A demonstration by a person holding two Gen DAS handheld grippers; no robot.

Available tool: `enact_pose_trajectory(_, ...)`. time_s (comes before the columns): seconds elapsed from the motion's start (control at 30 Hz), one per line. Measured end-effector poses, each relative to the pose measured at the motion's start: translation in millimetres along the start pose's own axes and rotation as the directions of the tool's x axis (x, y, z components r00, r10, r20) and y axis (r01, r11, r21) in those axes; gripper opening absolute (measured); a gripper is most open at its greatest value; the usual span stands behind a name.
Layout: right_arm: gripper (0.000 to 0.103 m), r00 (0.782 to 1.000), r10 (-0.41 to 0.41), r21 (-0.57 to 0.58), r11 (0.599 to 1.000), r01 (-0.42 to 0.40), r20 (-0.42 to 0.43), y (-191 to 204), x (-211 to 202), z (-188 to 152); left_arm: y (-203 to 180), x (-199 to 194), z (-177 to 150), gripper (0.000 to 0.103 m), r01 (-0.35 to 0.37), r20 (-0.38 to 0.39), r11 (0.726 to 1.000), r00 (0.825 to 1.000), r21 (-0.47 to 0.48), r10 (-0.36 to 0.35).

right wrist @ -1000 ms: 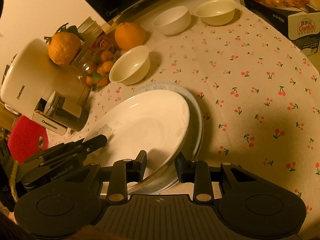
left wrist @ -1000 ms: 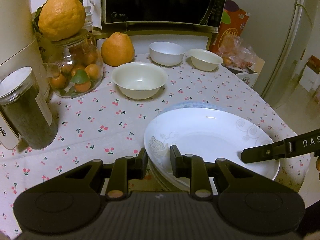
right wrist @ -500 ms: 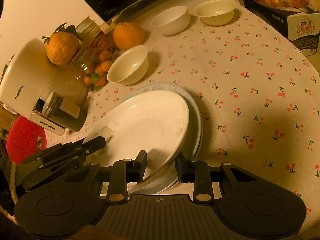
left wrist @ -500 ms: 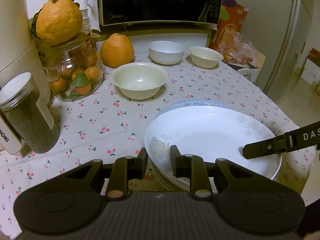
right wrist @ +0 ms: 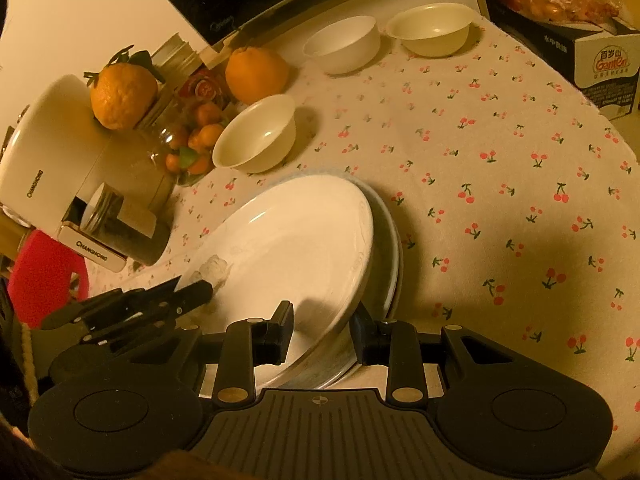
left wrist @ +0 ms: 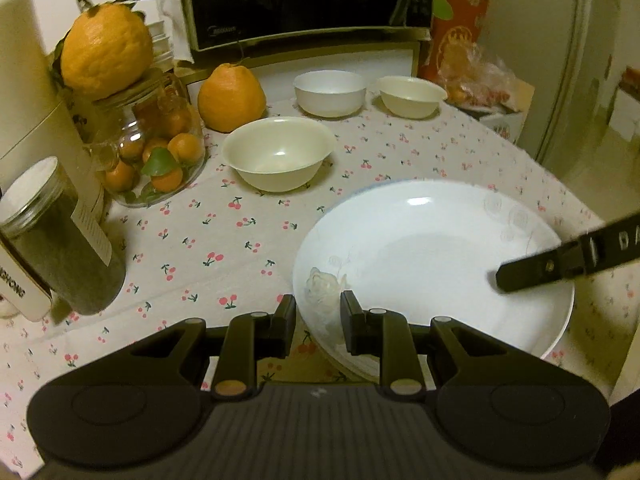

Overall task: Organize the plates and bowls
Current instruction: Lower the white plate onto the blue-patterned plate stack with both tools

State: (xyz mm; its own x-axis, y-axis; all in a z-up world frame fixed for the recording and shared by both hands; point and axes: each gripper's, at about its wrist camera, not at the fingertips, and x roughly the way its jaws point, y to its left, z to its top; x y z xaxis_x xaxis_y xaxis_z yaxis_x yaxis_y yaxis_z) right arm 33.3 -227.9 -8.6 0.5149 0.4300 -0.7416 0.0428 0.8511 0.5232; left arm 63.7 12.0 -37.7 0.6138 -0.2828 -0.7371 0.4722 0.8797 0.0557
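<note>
While the white plate point(right wrist: 296, 240) sits tilted on the plates beneath near the table's point(right wrist: 500, 160) front edge, the right gripper point(right wrist: 322, 330) straddles its rim, apparently gripping; the left gripper point(left wrist: 318, 326) brackets the opposite rim, its hold unclear.

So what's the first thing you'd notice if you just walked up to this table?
The big white plate near the table's front edge, lying tilted on another plate, with a hand-held gripper at each side. Then the large orange fruit on top of the glass jar at the left, and three empty bowls behind the plates.
</note>
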Motion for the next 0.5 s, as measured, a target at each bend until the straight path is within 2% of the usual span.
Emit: enact_pose_trajectory(0.5,0.032,1.0,0.01,0.034,0.999,-0.009,-0.023,-4.8,-2.4,7.6,-8.8,4.3,-1.1,0.022,-0.03,-0.024,0.997,0.999,0.076,0.032)
